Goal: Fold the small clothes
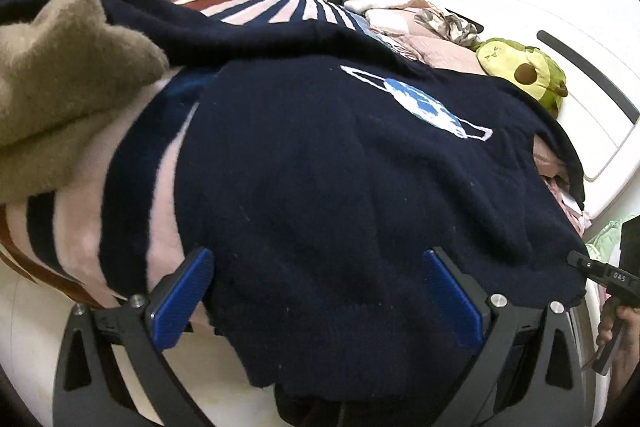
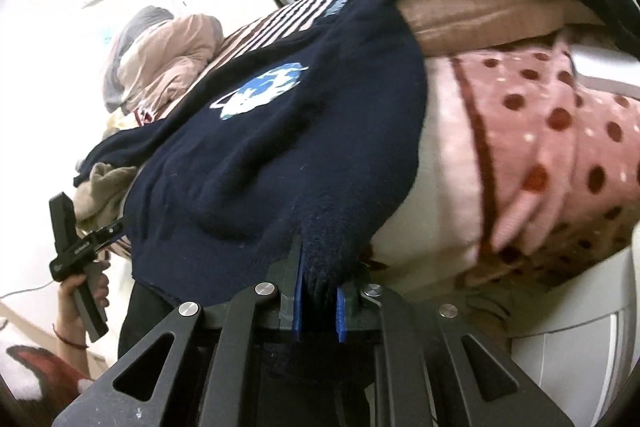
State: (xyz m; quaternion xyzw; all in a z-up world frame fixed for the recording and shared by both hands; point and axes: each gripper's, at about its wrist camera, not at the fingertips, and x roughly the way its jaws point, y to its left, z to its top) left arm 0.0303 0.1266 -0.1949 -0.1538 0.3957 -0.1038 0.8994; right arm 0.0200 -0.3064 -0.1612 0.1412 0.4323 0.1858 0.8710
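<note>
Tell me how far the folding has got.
Early. Done: the navy sweater lies spread flat on the bed. In hand: right gripper has its jaws shut on the hem; left gripper is open over the near edge. Left: no fold is visible yet.

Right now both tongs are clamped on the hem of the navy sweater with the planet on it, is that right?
Not quite. Only the right tongs are clamped on the navy sweater, as the right wrist view shows. In the left wrist view the left tongs stand wide open, with the sweater's hem lying between the blue pads but not pinched.
</note>
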